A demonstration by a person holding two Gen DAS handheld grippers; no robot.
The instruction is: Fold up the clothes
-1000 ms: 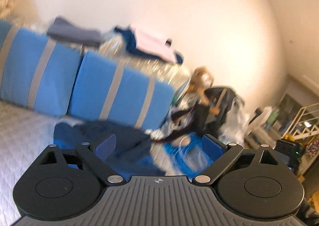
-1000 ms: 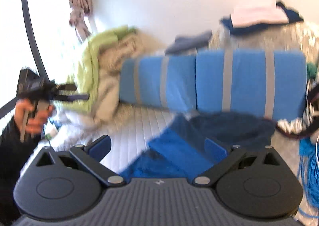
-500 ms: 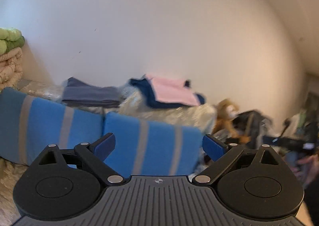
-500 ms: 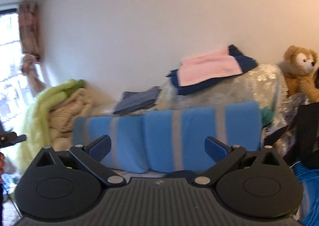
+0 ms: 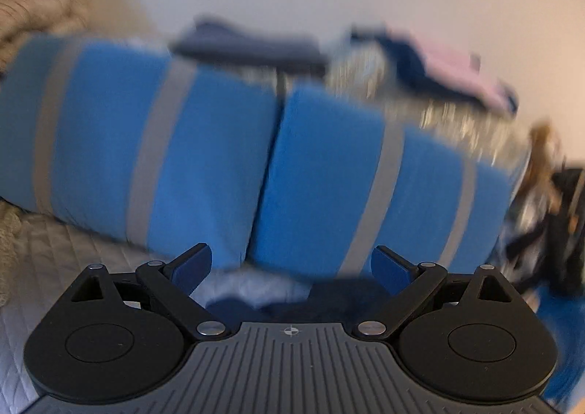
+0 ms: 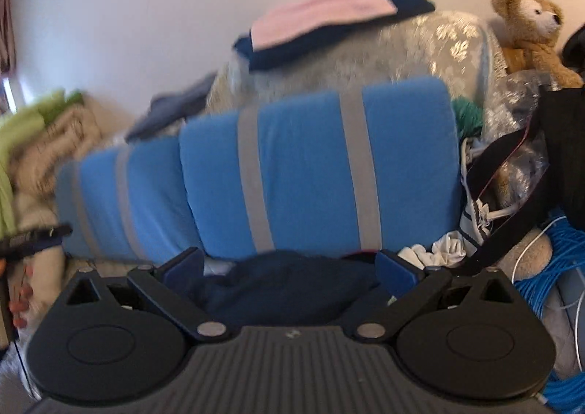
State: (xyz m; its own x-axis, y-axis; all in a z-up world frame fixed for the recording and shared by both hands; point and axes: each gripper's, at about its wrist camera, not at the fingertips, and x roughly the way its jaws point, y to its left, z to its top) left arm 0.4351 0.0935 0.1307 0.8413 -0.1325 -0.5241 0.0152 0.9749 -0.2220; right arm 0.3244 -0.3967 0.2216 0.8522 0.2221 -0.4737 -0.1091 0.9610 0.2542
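Clothing for the fold lies low in both views: a dark navy garment [image 6: 281, 282] crumpled on the bed, at the foot of two blue cushions with grey stripes [image 6: 314, 169]. In the right wrist view we see it filling the gap between the blue fingertips of the right hand-held gripper [image 6: 289, 266], whose jaws stand wide apart and grip nothing. We cannot tell whether the tips touch the cloth.

In the left wrist view only a dark strip of the garment [image 5: 329, 297] shows above the body of the left hand-held gripper [image 5: 291, 266], with a pale cloth [image 5: 252, 286] just beside it. These jaws are also spread and empty. This view is blurred, yet it gives us what the other does not: the quilted light-grey bed cover [image 5: 55, 249] to the left.

The right wrist view alone shows a teddy bear [image 6: 530, 30] at the upper right, a black strap [image 6: 512, 227], a blue coiled cable [image 6: 541, 282] and, at the left edge, a person's hand [image 6: 22, 297] holding the other tool.

Both views show a pink and navy folded pile [image 6: 329, 22] on a silvery covered bundle [image 6: 420, 48] behind the cushions, a grey-blue folded piece [image 5: 248, 44], and beige and green blankets [image 6: 40, 132].
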